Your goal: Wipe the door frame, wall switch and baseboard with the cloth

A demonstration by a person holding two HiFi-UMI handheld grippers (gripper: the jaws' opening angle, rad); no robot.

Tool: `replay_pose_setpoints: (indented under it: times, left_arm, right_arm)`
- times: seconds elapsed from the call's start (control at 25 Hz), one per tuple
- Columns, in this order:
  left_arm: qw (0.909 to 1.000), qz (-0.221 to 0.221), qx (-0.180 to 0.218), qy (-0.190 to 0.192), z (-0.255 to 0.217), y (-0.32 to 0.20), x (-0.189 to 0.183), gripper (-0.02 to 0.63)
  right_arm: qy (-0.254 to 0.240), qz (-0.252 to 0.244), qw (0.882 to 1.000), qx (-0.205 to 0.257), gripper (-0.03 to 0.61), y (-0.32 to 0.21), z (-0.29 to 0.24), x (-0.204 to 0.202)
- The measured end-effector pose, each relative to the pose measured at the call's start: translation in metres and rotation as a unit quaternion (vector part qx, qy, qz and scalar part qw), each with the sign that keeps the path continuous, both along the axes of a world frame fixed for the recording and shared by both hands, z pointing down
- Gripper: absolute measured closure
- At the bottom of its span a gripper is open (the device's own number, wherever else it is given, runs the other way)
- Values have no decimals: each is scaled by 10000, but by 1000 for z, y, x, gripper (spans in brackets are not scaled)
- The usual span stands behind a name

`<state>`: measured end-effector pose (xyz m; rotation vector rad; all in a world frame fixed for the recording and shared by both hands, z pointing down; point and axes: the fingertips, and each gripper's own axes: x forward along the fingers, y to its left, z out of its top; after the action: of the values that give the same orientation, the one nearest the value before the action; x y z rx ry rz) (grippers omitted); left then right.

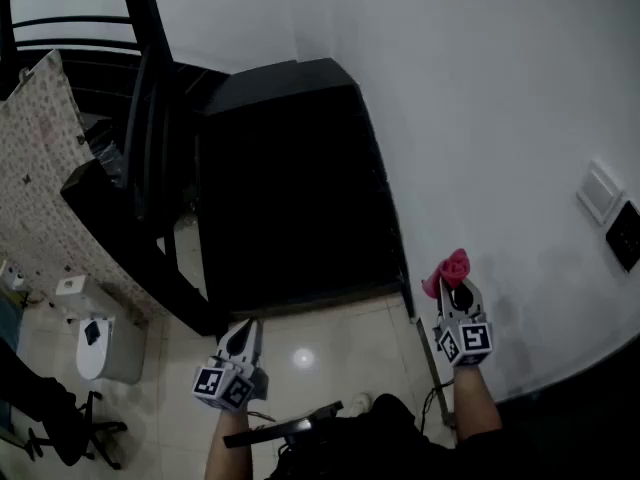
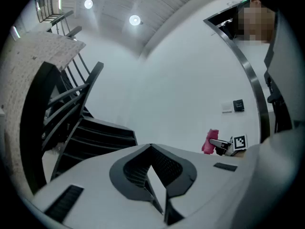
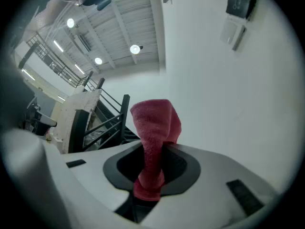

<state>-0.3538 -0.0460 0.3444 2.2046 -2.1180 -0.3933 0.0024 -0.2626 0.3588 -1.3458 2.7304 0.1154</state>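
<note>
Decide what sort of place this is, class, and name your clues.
Probably a large indoor hall or industrial-style building: black metal staircase, high ribbed ceiling with round lights, white rectangular wall switch on a plain white wall.

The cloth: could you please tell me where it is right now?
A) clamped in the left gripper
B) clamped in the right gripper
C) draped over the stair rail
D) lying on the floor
B: the right gripper view shows the pink cloth pinched between the jaws of the right gripper, while the left gripper is shut on nothing.
</note>
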Motion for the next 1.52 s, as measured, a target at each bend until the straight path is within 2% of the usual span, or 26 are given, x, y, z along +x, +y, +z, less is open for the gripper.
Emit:
replay_pose_setpoints:
  times: [0.12, 0.2, 0.28, 0.36, 0.48, 0.56, 0.6, 0.68, 0.8, 0.88, 0.96, 1.0, 1.04, 1.16, 1.2, 1.24, 1.32, 1.36, 1.4, 1.52]
  left_arm:
    - [9993, 317, 151, -141, -16, -74, -18, 623]
    - [9977, 645, 176, -68, -17, -118, -18, 623]
    - [9934, 1131, 188, -15, -14, -168, 1, 623]
    - [9844, 1745, 237, 58, -13, -222, 32, 623]
    - [9652, 2599, 269, 101, -18, -283, 78, 623]
    - [9482, 3162, 294, 106, -20, -315, 107, 623]
    - [9369, 3482, 303, 111, -21, -331, 124, 623]
    - [9071, 4197, 311, 103, -24, -359, 165, 623]
    - [8578, 5123, 417, 42, -33, -391, 221, 623]
    - [8360, 5470, 430, 91, -38, -405, 241, 623]
    - [8181, 5739, 359, 118, -40, -411, 255, 623]
    - [8092, 5866, 335, 101, -40, -413, 264, 623]
    - [7999, 5993, 314, 80, -39, -414, 273, 623]
    - [7748, 6319, 181, 112, -34, -412, 296, 623]
    - [7675, 6407, 151, 148, -33, -409, 301, 623]
    - [7603, 6491, 137, 189, -32, -407, 304, 623]
    - [7500, 6609, 130, 230, -32, -403, 309, 623]
    - [7468, 6645, 135, 219, -32, -402, 311, 623]
    - [7442, 6675, 140, 210, -32, -401, 314, 623]
    - [7442, 6670, 138, 330, -31, -403, 322, 623]
  right_arm:
    - [-111, 310, 9992, 207, 497, -46, -15, -7]
    - [-37, 495, 9982, 344, 497, -59, -27, -7]
    - [141, 804, 9956, 468, 497, -66, -37, 14]
    - [322, 1269, 9898, 564, 497, -72, -49, 46]
    - [438, 1929, 9784, 601, 497, -80, -63, 82]
    - [490, 2363, 9682, 659, 497, -80, -74, 100]
    - [539, 2627, 9607, 710, 497, -77, -81, 110]
    - [717, 3280, 9386, 788, 497, -59, -97, 135]
    - [1057, 4260, 8951, 788, 497, -27, -121, 173]
    - [1389, 4713, 8678, 747, 497, -16, -140, 187]
    - [1992, 5128, 8318, 741, 497, -5, -163, 197]
    - [2442, 5341, 8061, 728, 497, 2, -176, 202]
    - [2956, 5554, 7739, 723, 497, 12, -191, 208]
    - [4511, 6038, 6543, 621, 497, 42, -242, 227]
    - [4912, 6118, 6178, 522, 497, 49, -256, 233]
    - [5243, 6162, 5861, 435, 497, 55, -268, 238]
    - [5754, 6175, 5352, 338, 497, 60, -289, 244]
    - [5938, 6166, 5159, 327, 497, 60, -299, 245]
    - [6063, 6161, 5018, 325, 497, 60, -308, 246]
    - [6238, 6151, 4819, 181, 497, 54, -323, 254]
